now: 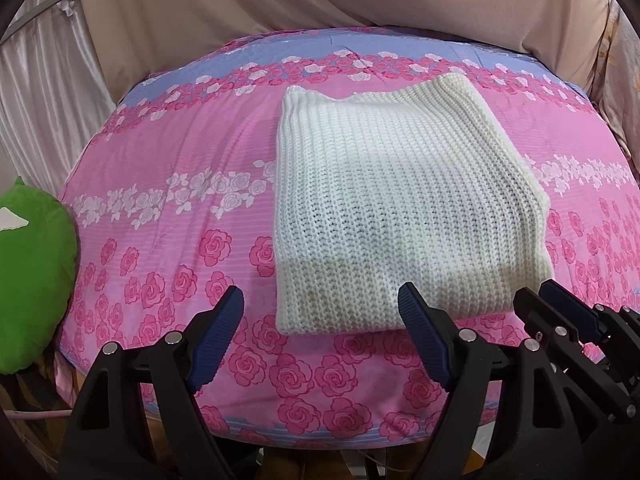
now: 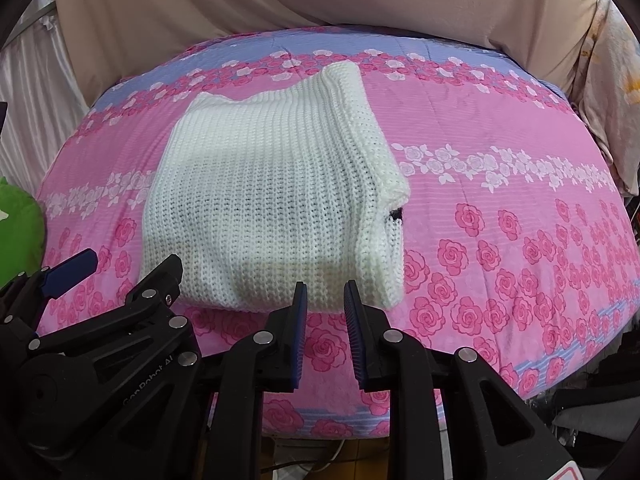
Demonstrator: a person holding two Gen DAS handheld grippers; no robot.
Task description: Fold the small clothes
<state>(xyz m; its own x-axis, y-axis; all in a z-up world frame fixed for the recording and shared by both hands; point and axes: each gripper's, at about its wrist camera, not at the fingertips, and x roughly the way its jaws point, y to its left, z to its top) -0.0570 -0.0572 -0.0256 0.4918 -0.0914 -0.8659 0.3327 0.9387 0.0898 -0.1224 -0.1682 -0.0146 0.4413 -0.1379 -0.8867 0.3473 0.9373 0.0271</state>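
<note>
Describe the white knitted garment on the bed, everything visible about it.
The white knitted garment is a chunky, ribbed, cream-white knit, folded into a compact, roughly rectangular stack of several layers. It lies flat on the pink rose-print bedcover, touching nothing else. A rolled, thicker fold runs along its right side, where layered edges and a small dark gap show. Both grippers sit just short of its near edge, neither holding it.
</note>
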